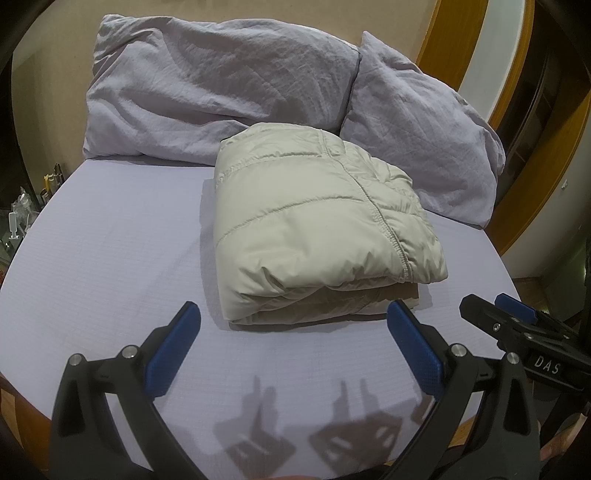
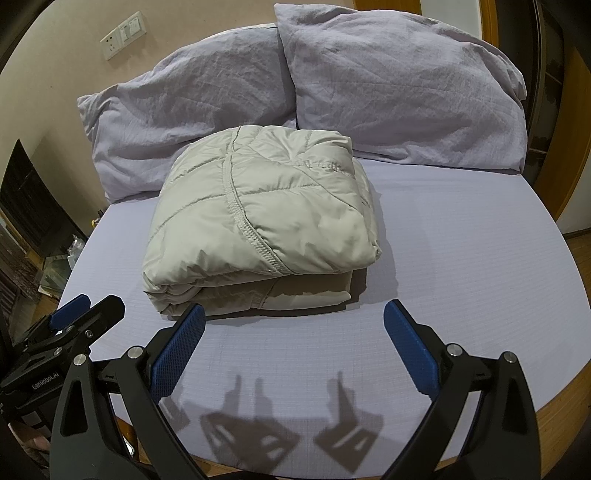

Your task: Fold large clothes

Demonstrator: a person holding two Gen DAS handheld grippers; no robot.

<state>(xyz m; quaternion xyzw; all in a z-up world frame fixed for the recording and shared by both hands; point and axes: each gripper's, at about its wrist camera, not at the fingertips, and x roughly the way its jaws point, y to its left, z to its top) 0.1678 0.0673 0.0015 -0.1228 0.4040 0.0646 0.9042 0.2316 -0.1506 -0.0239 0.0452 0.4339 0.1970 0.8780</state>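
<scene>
A pale beige quilted jacket (image 1: 314,221) lies folded into a thick square bundle on the lavender bed sheet (image 1: 110,266). It also shows in the right wrist view (image 2: 266,221). My left gripper (image 1: 293,317) is open and empty, held just in front of the bundle's near edge. My right gripper (image 2: 293,317) is open and empty, also just in front of the bundle. Each gripper shows at the edge of the other's view: the right one (image 1: 495,310) and the left one (image 2: 88,306).
Two grey-lavender pillows (image 1: 207,81) (image 1: 424,147) lean against the wall behind the jacket. A wooden door frame (image 1: 454,44) stands at the right. Small items sit on a low stand (image 1: 22,210) left of the bed. A wall socket plate (image 2: 123,33) is on the wall.
</scene>
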